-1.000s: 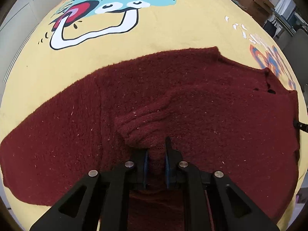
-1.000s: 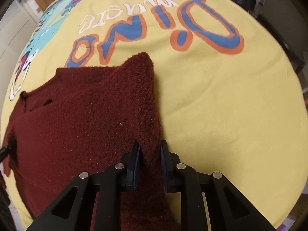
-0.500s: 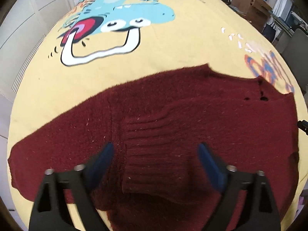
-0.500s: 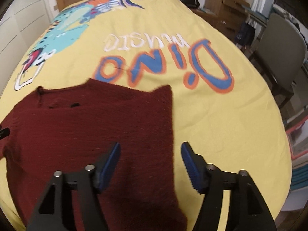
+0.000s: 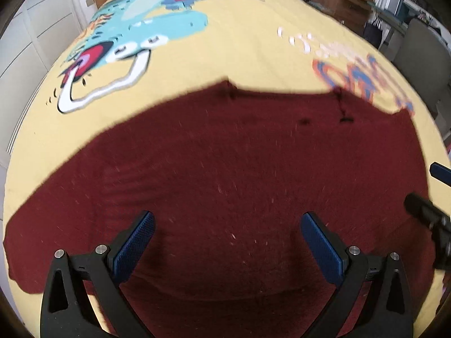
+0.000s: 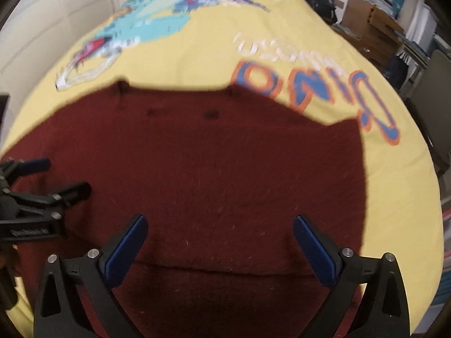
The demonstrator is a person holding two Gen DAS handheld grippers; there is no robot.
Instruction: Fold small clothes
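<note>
dark red fuzzy knit sweater on yellow cartoon-print bedspread: sleeves apparently folded in, left gripper and right gripper opening, empty; next, regrasp for another fold

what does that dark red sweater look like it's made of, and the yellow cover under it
Sweater: probably a fuzzy knit, wool or acrylic; matte, napped surface flecked with pale lint. Yellow cover: looks like smooth woven cotton, flat and matte, with a printed cartoon design.
</note>
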